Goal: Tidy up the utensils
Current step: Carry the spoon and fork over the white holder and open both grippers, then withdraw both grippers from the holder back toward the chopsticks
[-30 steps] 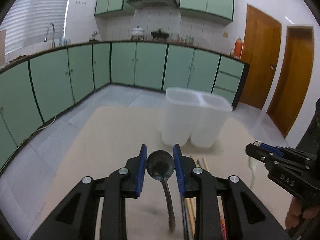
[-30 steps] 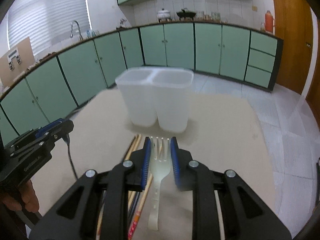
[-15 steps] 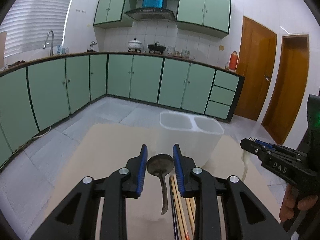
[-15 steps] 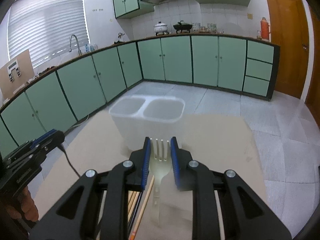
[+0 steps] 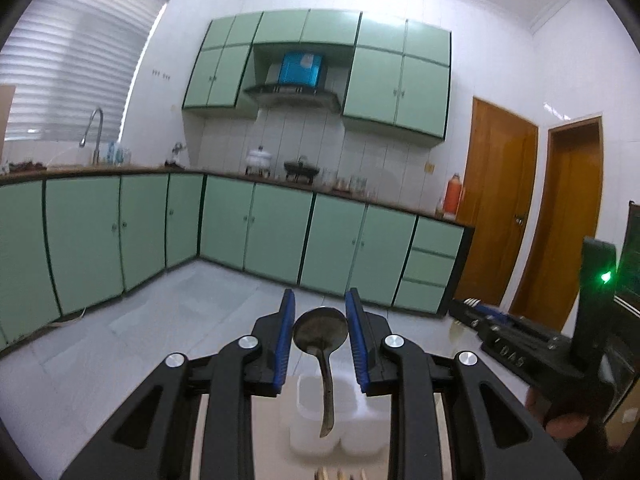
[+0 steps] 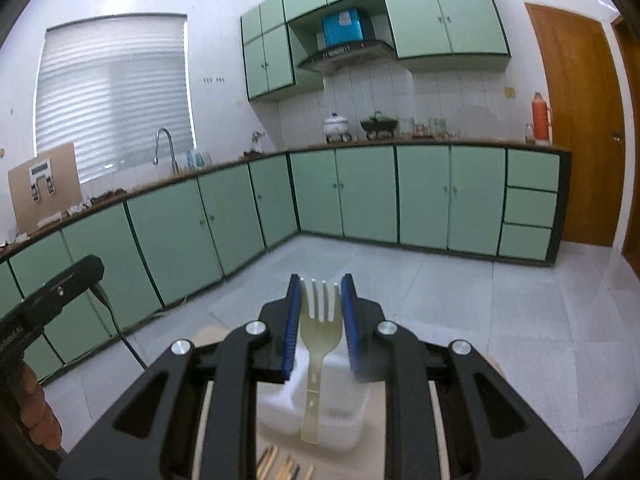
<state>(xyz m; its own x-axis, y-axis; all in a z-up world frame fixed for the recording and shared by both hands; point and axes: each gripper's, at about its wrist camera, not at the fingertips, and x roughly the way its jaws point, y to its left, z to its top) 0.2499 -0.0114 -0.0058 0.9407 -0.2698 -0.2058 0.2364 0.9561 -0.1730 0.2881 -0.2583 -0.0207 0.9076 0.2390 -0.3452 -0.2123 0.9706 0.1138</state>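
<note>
Left wrist view: a dark metal spoon point(image 5: 321, 334) is pinched by its bowl between the two blue ribbed pads of the left gripper point(image 5: 320, 328). The rounded, dull bowl sits upright between the fingertips, and the thin curved handle hangs down toward the camera over a white translucent plastic two-compartment container point(image 5: 316, 420). The handle tip is seen above the left compartment; whether it is inside cannot be told. The container has rounded corners and stands on a pale beige table point(image 5: 268, 432). At the near edge, the tips of several wooden chopsticks point(image 5: 340, 473) are just visible. To the right, the right gripper point(image 5: 476, 308) is seen from the side, black with blue pads.

In the right wrist view, a cream plastic fork point(image 6: 320, 328) is clamped between the blue ribbed pads of the right gripper point(image 6: 320, 312), held at its broad head with four tines pointing up and away. Its flat, slotted handle hangs down in front of the same white container point(image 6: 344, 424); the compartment beneath it cannot be told. Chopstick tips point(image 6: 280, 466) lie near the bottom edge. At the far left, the black body of the left gripper point(image 6: 60, 288) is seen, its fingertips out of frame. Glossy green cabinets point(image 6: 368, 196) line the far wall.
</note>
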